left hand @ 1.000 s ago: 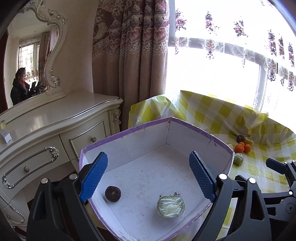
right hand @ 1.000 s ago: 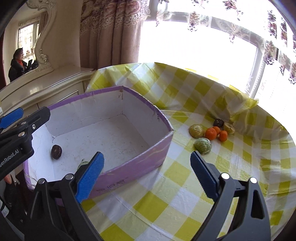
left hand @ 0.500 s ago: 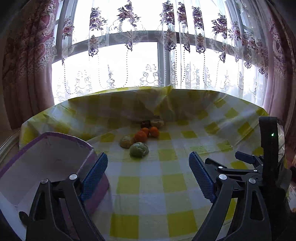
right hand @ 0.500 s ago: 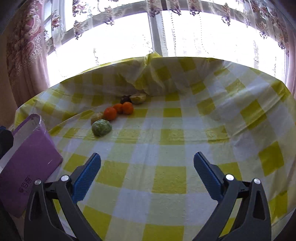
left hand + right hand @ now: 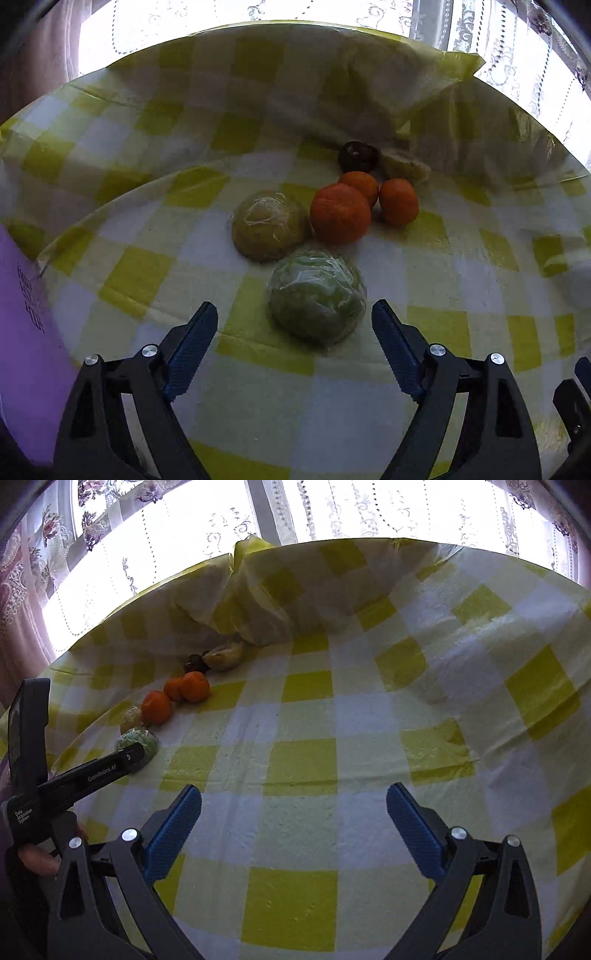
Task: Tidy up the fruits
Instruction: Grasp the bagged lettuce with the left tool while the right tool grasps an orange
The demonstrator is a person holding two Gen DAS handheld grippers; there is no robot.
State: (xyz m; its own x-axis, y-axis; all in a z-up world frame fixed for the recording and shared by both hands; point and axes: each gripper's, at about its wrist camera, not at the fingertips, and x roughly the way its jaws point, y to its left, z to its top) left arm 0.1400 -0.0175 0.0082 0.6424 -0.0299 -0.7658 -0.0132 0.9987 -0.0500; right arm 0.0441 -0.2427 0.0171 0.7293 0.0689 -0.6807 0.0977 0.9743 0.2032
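Now the left gripper [image 5: 294, 321] hangs low over the surface [image 5: 258, 398] with its jaws spread wide, and the green plastic-wrapped fruit [image 5: 317, 295] sits just ahead of the blue fingertips, a shade toward the right finger, not touching either pad as far as the left wrist view shows. Right behind it is a yellowish wrapped fruit [image 5: 269, 224], touching or nearly touching it, and just right of that the biggest orange [image 5: 340, 213], with two smaller oranges [image 5: 399, 201] pressed close behind. Furthest out, against the rumpled fold of the yellow-checked tablecloth [image 5: 155, 273], sit a dark round fruit [image 5: 357, 156] and a pale yellow fruit [image 5: 405, 167] side by side. At the left gripper's far left edge, the purple box [image 5: 26, 350] wall shows. Over to the right gripper [image 5: 294, 801]: also gaping wide, holding nothing, hovering above bare checked cloth, with the whole line of fruit well off to its left and the left gripper's arm reaching in beside the green one.
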